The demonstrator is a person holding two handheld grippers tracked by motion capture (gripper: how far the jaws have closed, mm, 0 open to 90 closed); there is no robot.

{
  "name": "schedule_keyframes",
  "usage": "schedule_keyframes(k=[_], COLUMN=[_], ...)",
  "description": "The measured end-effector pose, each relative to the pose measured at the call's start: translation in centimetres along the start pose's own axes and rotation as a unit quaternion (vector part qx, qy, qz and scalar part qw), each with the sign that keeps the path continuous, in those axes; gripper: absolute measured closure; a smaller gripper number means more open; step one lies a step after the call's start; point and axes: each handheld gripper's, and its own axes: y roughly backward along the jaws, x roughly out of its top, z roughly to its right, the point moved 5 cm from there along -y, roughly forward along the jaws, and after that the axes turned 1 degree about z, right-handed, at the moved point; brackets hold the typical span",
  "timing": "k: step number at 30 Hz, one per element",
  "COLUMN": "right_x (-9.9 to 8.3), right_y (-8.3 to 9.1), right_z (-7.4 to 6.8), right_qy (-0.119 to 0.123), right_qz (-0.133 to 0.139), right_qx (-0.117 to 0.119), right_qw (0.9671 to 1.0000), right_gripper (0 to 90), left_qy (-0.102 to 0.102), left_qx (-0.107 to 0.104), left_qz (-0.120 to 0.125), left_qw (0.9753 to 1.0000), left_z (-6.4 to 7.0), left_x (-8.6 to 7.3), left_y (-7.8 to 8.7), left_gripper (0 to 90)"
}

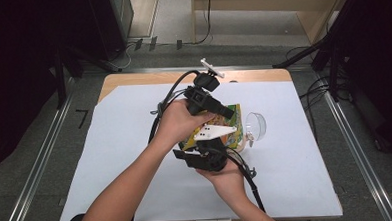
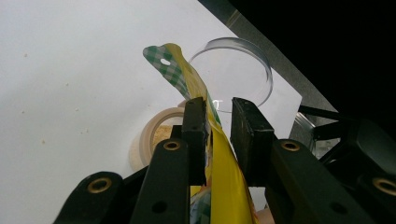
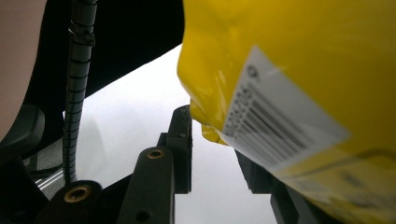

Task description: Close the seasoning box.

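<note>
A yellow snack bag (image 1: 230,125) with a green checked top is held up over the white sheet between the two hands. My left gripper (image 2: 218,105) has the bag's upper part (image 2: 224,168) between its jaws, pressed against the left jaw; it points right from the upper hand (image 1: 232,112). My right gripper (image 3: 213,139) stands open beneath the bag, whose barcoded bottom corner (image 3: 205,126) hangs between the jaws. The far jaw is partly hidden behind the bag. A beige bowl (image 2: 152,133) with crumbs sits below the bag.
A clear plastic cup (image 1: 257,125) lies on its side right of the bag, close to the bowl (image 1: 241,147). The white sheet (image 1: 125,143) covers the wooden table (image 1: 132,79). Cables trail from both grippers.
</note>
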Motion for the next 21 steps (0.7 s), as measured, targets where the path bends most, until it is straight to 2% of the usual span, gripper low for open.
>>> schedule_keyframes(k=[16,21], right_x=[-0.10,0.23], right_y=[-0.07,0.09], right_z=[0.04,-0.11], right_qy=[0.000,-0.015], right_qz=[-0.003,0.002], right_qx=[0.001,0.010], right_qw=[1.0000,0.9998], right_gripper=[69.6,67.7], left_qy=[0.003,0.001], left_qx=[0.000,-0.002], left_qz=[-0.001,0.000], left_qw=[1.0000,1.0000], left_z=[-0.09,0.12], left_x=[-0.04,0.30], left_y=[-0.12,0.06], left_gripper=[76.2,76.0])
